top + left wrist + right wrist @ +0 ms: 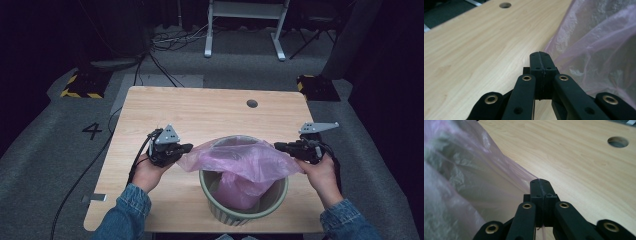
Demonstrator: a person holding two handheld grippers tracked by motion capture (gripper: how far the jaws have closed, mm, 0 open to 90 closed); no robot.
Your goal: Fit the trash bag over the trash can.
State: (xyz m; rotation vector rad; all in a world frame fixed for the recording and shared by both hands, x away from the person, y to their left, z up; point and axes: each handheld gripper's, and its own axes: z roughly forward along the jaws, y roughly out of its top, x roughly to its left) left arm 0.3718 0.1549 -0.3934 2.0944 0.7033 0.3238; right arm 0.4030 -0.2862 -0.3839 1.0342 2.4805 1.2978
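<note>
Our left gripper: black body, grey three-cornered plate on top with small holes, black cable trailing off its rear. Our right gripper: same black build, grey plate on top, black cable looping by wrist. We wear blue denim sleeves, cuffs stitched and slightly frayed. In our gripper views: matte black jaws, each arm a flat link with brass-ringed pivot holes and plain dark screw holes; square black pads at tips, small recessed dots on their faces; pads alike on right.
</note>
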